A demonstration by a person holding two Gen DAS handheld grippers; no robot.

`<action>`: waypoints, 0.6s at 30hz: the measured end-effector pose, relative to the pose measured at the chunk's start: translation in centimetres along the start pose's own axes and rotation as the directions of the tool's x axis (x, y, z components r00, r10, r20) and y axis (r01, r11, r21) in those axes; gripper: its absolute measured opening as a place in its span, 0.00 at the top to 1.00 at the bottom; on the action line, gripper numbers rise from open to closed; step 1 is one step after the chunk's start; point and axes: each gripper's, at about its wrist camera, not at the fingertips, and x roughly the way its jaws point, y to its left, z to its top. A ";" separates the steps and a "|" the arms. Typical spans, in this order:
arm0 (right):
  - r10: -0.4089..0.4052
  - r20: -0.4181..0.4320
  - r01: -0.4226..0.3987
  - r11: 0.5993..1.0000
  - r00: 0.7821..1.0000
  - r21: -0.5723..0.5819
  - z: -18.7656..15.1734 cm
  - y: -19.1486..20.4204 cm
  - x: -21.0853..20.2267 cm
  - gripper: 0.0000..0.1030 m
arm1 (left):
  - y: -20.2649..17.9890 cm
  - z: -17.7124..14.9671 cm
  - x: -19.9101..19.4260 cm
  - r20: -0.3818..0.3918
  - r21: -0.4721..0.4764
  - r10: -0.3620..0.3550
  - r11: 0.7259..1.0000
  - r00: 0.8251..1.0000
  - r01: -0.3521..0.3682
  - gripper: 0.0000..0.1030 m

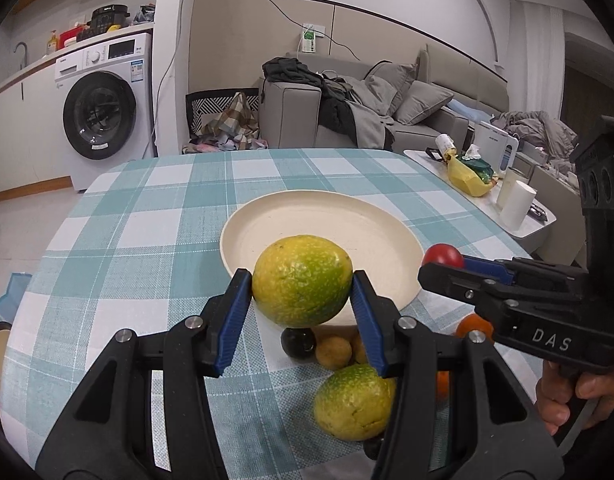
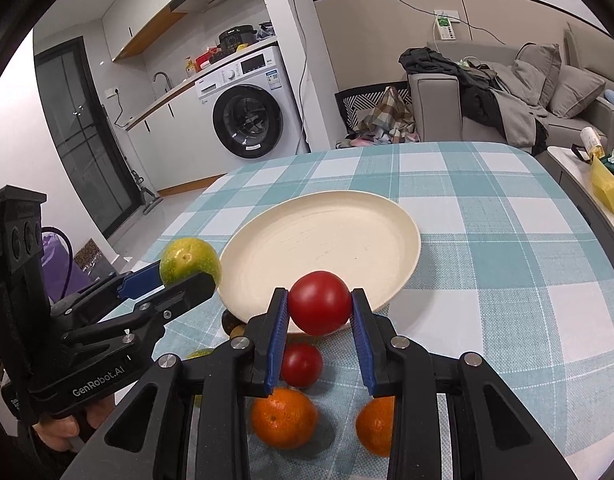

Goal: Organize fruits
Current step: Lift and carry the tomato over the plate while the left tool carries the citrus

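Gripping green citrus (image 1: 302, 280), tomato (image 2: 319, 302) (over plate (image 2: 347, 216))

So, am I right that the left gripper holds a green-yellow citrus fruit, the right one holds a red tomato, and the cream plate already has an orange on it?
Not quite: the cream plate is empty, as the right wrist view shows. The left gripper does hold the green-yellow citrus fruit, and the right gripper the red tomato.

On the body of your right tool (image 1: 443, 260), seen from the left wrist view, you can read "DAS" in pale capitals; on the body of your left tool (image 2: 179, 276), seen from the right wrist view, "GenRobot.AI"; the washing machine's (image 1: 107, 108) stickers stay too small to read
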 end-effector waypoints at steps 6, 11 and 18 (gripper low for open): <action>-0.005 -0.023 0.005 1.000 1.000 -0.013 -0.1 0.3 1.2 0.69 | 0.0 0.0 1.3 -0.019 0.007 0.003 1.000 1.000 -0.003 0.54; -0.016 -0.034 0.015 1.000 0.999 -0.015 -0.1 0.3 1.6 0.69 | 0.1 -0.2 2.1 -0.034 0.009 0.005 1.000 0.999 -0.005 0.54; -0.021 -0.039 0.020 1.000 0.999 -0.022 -0.2 0.4 1.8 0.69 | -0.1 -0.5 2.4 -0.039 0.023 0.008 1.000 0.999 -0.007 0.53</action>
